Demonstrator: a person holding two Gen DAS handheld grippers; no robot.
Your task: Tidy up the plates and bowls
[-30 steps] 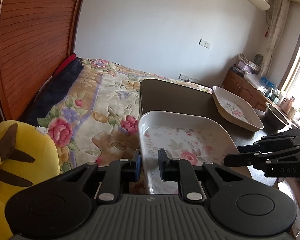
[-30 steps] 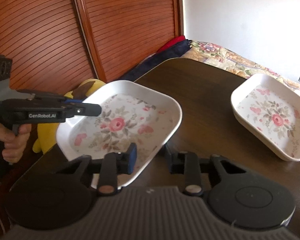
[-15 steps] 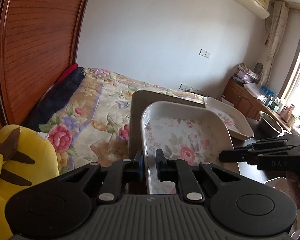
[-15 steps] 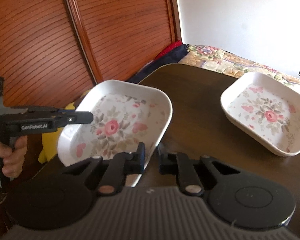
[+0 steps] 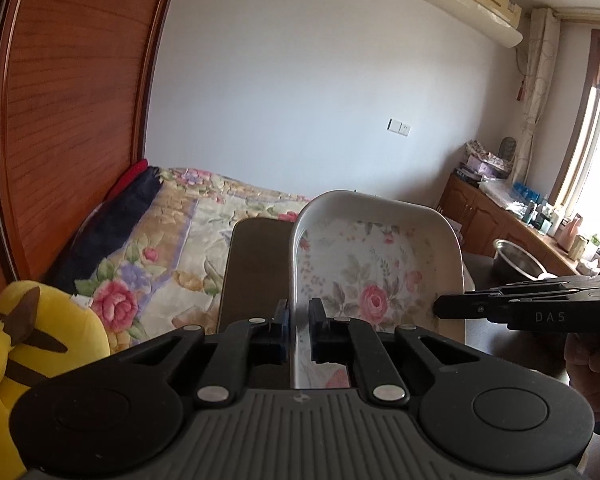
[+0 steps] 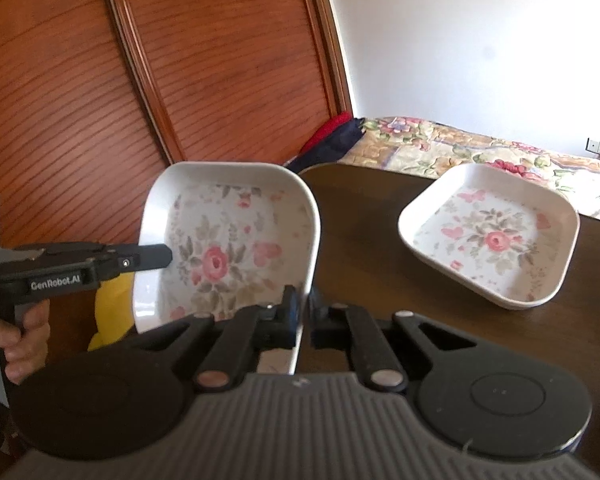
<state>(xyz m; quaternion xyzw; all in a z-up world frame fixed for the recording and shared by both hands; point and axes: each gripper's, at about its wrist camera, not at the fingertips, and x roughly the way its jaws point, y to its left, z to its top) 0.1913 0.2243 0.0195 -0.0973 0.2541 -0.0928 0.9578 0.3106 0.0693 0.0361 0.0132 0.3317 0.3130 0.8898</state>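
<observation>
Now both grippers clamp one floral dish (image 6: 228,248) and hold it tilted above the table's (image 6: 364,240) left edge: the left gripper (image 5: 298,320) pinches its left rim, the right gripper (image 6: 304,312) its right rim, both having just closed. Another floral dish (image 6: 492,236) rests near the far right edge

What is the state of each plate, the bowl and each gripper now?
Held plate: lifted off the table, tilted, gripped at both side rims.
Second plate: resting on the table, upright, empty.
Metal bowl: standing on the table, upright.
Left gripper: shut on the held plate's rim.
Right gripper: shut on the held plate's opposite rim.
</observation>
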